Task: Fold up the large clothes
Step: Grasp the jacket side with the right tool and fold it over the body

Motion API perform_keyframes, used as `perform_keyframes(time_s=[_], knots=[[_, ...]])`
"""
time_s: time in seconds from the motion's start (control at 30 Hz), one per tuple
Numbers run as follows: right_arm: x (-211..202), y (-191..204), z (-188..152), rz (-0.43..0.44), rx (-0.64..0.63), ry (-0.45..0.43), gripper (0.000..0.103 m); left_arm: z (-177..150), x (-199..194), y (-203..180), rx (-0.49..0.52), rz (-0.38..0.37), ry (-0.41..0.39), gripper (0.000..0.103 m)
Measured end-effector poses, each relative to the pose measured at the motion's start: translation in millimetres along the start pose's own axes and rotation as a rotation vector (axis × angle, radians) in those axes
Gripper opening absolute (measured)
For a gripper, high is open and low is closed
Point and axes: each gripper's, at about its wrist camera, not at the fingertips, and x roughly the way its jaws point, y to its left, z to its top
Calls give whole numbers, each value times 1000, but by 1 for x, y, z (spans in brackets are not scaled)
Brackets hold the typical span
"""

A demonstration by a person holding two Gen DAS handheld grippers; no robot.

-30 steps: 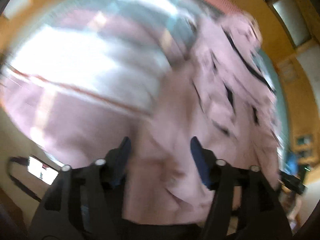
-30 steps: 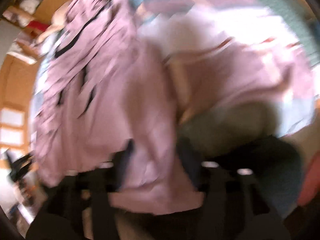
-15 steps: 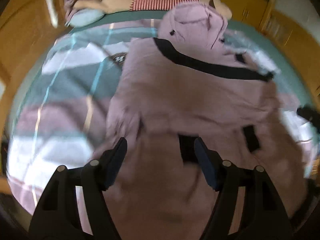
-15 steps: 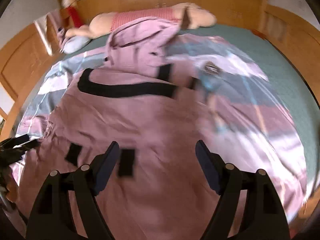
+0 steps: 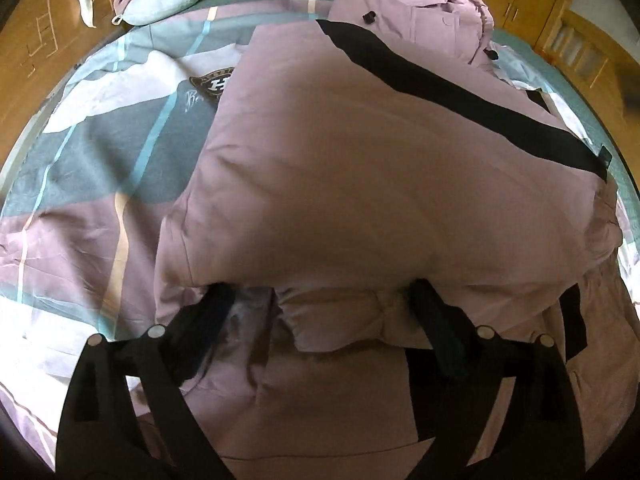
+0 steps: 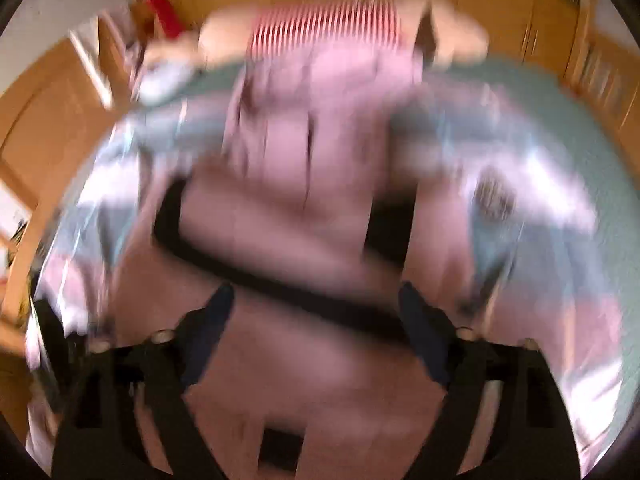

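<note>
While both grippers open — left gripper [image 5: 320, 300] | right gripper [image 6: 316, 300] — pink jacket [image 5: 360, 160] lies beneath, unclamped.

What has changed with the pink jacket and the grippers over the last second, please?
Both hand-held grippers, left and right, let go of the pink jacket; their jaws are opening with no cloth pinched. The jacket, earlier held up, now lies spread on the bed. The pillows stayed put.
</note>
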Motion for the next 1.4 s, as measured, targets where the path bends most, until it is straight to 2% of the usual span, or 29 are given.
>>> perform_keyframes(time_s=[0.03, 0.1, 0.17, 0.27, 0.33, 0.37, 0.4, 0.43, 0.47, 0.5, 0.53, 0.57, 0.63, 0.67, 0.7, 0.8, 0.87, 0.9, 0.97, 1.03, 1.13, 1.2, 1.23, 1.3, 1.33, 1.37, 1.4], knots=[[16, -4, 30, 18, 27, -20, 96, 0, 1, 0, 4, 2, -3, 95], [50, -16, 73, 125, 129, -27, 96, 0, 1, -4, 3, -1, -5, 96], [100, -22, 119, 223, 313, -25, 96, -1, 3, -2, -2, -6, -3, 98], [162, 3, 160, 291, 418, 35, 96, -1, 7, -1, -9, -3, -2, 101], [199, 32, 180, 282, 405, 45, 96, -2, 10, -4, -1, 7, -12, 101], [214, 45, 186, 229, 358, 57, 96, -2, 12, -5, 9, 11, -22, 101], [236, 60, 191, 117, 290, 91, 96, -2, 13, -6, 13, 12, -26, 101], [244, 65, 191, 58, 269, 108, 87, -3, 14, -6, 13, 9, -27, 101], [251, 66, 185, 35, 279, 123, 34, -2, 16, -5, 15, 2, -29, 101], [249, 65, 176, 74, 341, 131, 5, -1, 17, -4, 13, -5, -26, 101], [240, 65, 173, 67, 359, 101, 5, -1, 17, -3, 5, -14, -22, 101], [217, 71, 171, 42, 330, 31, 5, 0, 18, -1, -7, -21, -20, 101], [152, 103, 162, -35, 132, -148, 4, 0, 16, -2, -14, -21, -24, 101], [126, 115, 155, -29, 67, -209, 4, 1, 12, -1, -18, -22, -23, 101], [94, 122, 143, 13, 33, -264, 4, 2, 10, 1, -26, -27, -19, 101], [-3, 132, 79, 135, 9, -389, 4, 0, -10, 15, -107, -70, 3, 99], [-56, 136, 18, 136, -49, -454, 4, -4, -34, 33, -173, -118, -25, 99], [-67, 136, -2, 120, -66, -458, 4, -6, -45, 41, -198, -106, -53, 99], [-76, 133, -51, 120, -54, -395, 4, -4, -66, 61, -240, -16, -120, 99], [-61, 128, -98, 152, 14, -254, 5, -3, -80, 82, -286, 28, -161, 99], [-29, 129, -147, 132, 50, -92, 5, -5, -87, 105, -347, 13, -170, 99], [-6, 129, -165, 156, 91, 26, 5, -6, -89, 112, -372, -2, -166, 99], [1, 133, -167, 139, 77, 60, 6, -7, -89, 114, -377, -10, -165, 99], [0, 145, -167, 66, -9, 73, 11, -6, -89, 114, -370, -22, -162, 99], [-7, 158, -168, 18, -91, 67, 28, -6, -89, 114, -363, -28, -162, 99], [-10, 162, -170, -29, -145, 81, 60, -4, -87, 111, -349, -42, -160, 99], [-16, 169, -174, -78, -201, 86, 73, -3, -86, 107, -336, -54, -158, 99]])
